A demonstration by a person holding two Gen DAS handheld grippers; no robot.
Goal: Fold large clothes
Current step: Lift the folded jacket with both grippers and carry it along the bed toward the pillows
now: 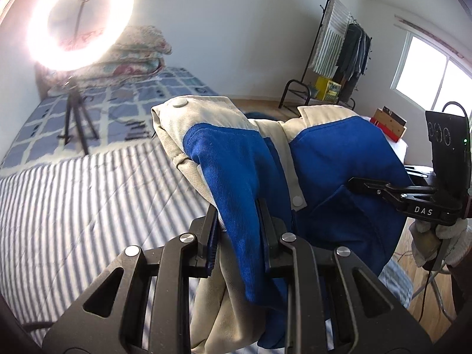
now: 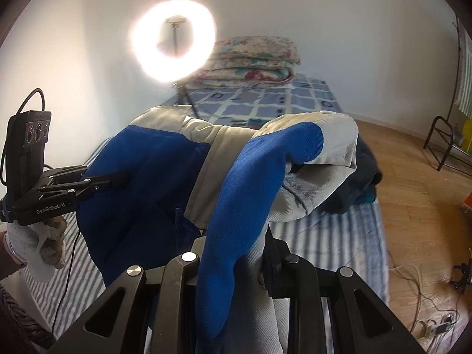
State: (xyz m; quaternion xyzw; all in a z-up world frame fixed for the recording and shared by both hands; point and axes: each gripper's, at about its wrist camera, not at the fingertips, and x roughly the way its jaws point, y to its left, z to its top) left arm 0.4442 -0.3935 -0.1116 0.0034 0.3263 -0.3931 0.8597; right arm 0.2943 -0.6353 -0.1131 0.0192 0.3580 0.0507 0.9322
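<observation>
A blue and beige jacket [image 1: 236, 159] hangs in the air between both grippers, above a striped bed cover [image 1: 88, 200]. My left gripper [image 1: 239, 215] is shut on a blue and beige fold of the jacket. My right gripper [image 2: 236, 244] is shut on another fold of the jacket [image 2: 165, 165]. The right gripper also shows in the left wrist view [image 1: 354, 181], its tips against the blue cloth. The left gripper shows in the right wrist view [image 2: 125, 178], tips at the blue cloth.
A lit ring light on a tripod [image 1: 79, 20] stands on the bed by folded quilts [image 1: 138, 56]. A dark clothes pile [image 2: 365, 183] lies on the bed's right side. A clothes rack [image 1: 342, 50] and wooden floor [image 2: 419, 206] with cables are to the right.
</observation>
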